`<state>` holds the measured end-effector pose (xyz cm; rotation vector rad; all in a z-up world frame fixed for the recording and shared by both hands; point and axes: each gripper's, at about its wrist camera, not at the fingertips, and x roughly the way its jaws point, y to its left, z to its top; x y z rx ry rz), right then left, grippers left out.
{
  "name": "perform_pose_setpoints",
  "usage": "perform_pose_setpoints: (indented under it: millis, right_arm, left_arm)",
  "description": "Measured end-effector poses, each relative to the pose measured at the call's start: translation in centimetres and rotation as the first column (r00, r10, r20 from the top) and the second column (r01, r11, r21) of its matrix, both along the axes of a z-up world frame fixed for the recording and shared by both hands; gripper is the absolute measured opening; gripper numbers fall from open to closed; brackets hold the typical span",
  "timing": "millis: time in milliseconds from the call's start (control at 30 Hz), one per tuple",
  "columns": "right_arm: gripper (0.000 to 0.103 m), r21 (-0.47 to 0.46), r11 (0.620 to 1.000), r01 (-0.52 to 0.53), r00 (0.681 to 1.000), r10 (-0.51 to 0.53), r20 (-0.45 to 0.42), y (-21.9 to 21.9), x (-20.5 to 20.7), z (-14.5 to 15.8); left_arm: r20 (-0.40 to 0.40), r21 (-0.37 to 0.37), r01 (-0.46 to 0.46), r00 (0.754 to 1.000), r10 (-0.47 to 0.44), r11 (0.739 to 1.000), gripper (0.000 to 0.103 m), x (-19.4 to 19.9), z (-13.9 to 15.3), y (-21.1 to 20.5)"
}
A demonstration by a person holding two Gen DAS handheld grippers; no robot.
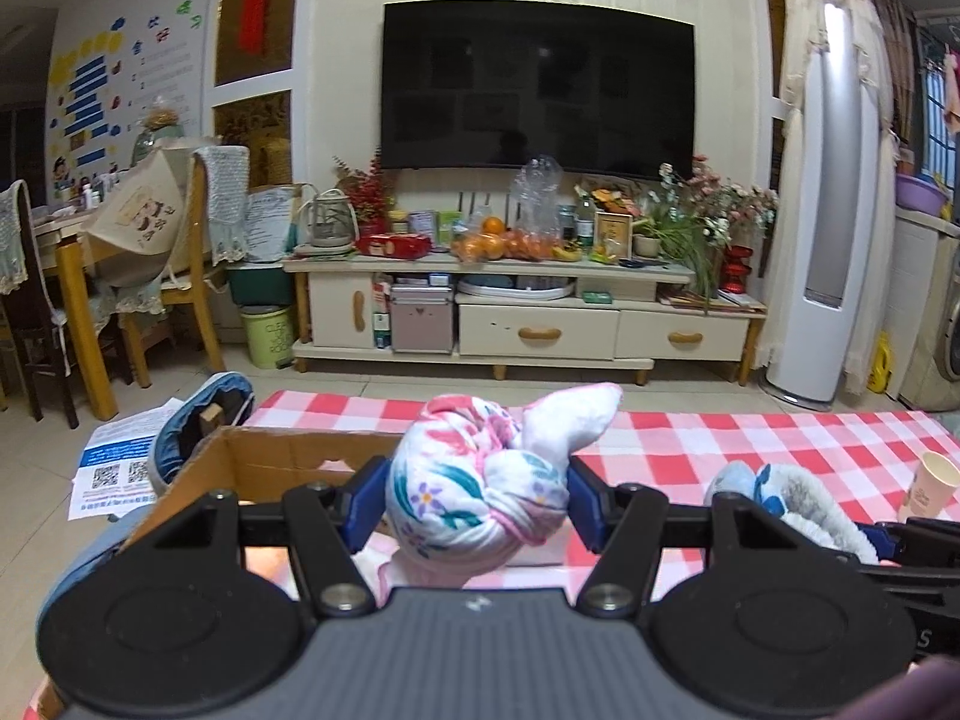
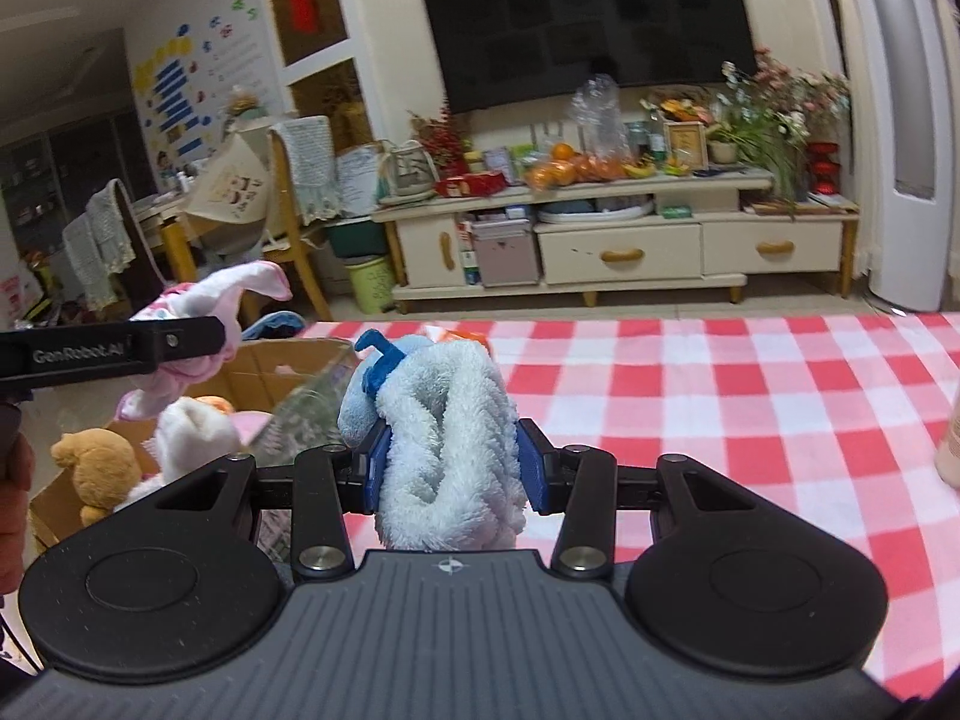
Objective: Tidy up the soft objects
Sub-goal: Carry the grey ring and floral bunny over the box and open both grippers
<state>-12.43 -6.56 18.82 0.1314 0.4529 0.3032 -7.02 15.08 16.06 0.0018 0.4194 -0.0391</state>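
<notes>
My left gripper (image 1: 477, 504) is shut on a knotted white cloth bundle (image 1: 480, 480) printed with pink and teal flowers, held above the red-checked tablecloth (image 1: 750, 444) beside an open cardboard box (image 1: 264, 450). My right gripper (image 2: 447, 468) is shut on a fluffy pale-blue towel bundle (image 2: 450, 450) with a blue plastic hook (image 2: 378, 354) at its top. In the right wrist view the left gripper's arm (image 2: 108, 351) reaches in from the left with the floral bundle (image 2: 198, 306) over the box (image 2: 276, 372), which holds plush toys (image 2: 102, 468). The towel bundle (image 1: 798, 504) also shows low right in the left wrist view.
A paper cup (image 1: 933, 486) stands on the table at the right. Printed leaflets (image 1: 114, 474) and a blue denim item (image 1: 198, 426) lie left of the box. Beyond the table are a TV cabinet (image 1: 516, 312), a green bin (image 1: 270, 336), wooden chairs (image 1: 198, 264) and a tall air conditioner (image 1: 834, 210).
</notes>
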Motion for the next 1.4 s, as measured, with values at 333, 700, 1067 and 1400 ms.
perform_pose_setpoints:
  millis: [333,700,1067,1400]
  right_arm:
    - [0.053,-0.022,0.995,-0.096,0.994,0.097,0.04,5.0,2.1,2.0]
    - [0.053,-0.077,0.98,-0.184,0.98,0.189,0.065,10.5,5.9,2.7]
    - [0.053,-0.1,0.964,-0.245,0.967,0.251,0.049,13.0,8.6,1.8]
    - [0.094,-0.181,0.94,-0.29,0.954,0.299,0.023,15.9,9.6,-0.1]
  left_arm:
    - [-0.013,-0.021,-0.086,0.996,0.086,0.996,0.061,1.2,-0.3,3.2]
    - [-0.071,-0.082,-0.194,0.98,0.188,0.978,0.061,3.7,-1.2,7.4]
    - [-0.118,-0.137,-0.245,0.966,0.229,0.96,0.061,5.8,-2.6,10.4]
    - [-0.173,-0.154,-0.294,0.948,0.268,0.943,0.063,7.4,-4.6,11.6]
